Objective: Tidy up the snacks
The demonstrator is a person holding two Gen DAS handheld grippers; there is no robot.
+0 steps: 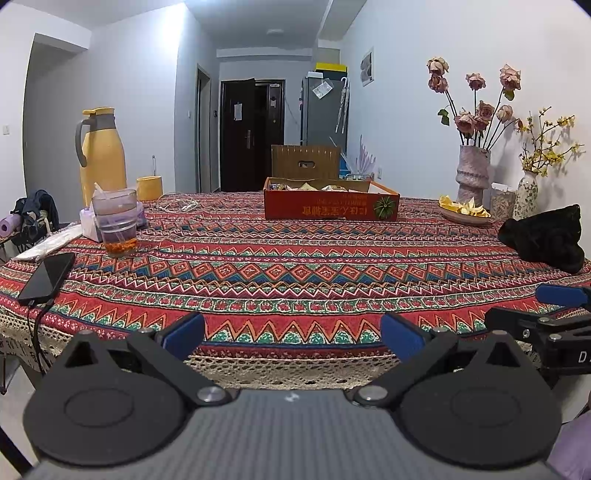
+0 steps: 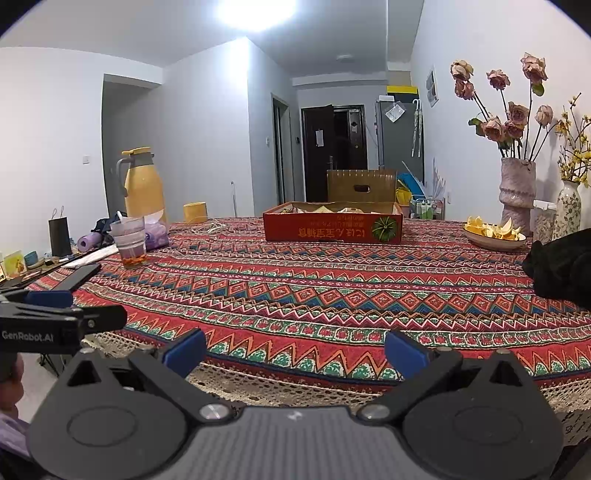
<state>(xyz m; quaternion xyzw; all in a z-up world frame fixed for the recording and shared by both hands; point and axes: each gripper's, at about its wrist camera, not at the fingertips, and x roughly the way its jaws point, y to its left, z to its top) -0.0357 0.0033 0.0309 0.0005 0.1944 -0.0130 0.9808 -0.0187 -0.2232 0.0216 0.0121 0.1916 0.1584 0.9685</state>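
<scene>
Nearest, both grippers hang at the table's near edge, the left gripper and right gripper each with jaws wide apart and empty. Beyond, toward the far edge, sits the red cardboard box of snacks. Those look like light, crinkly packets, probably slippery and crushable, though distance blurs them; pinch a sealed edge gently.

Cool ceiling glare overhead — sharp, fisheye-bent edges.
</scene>
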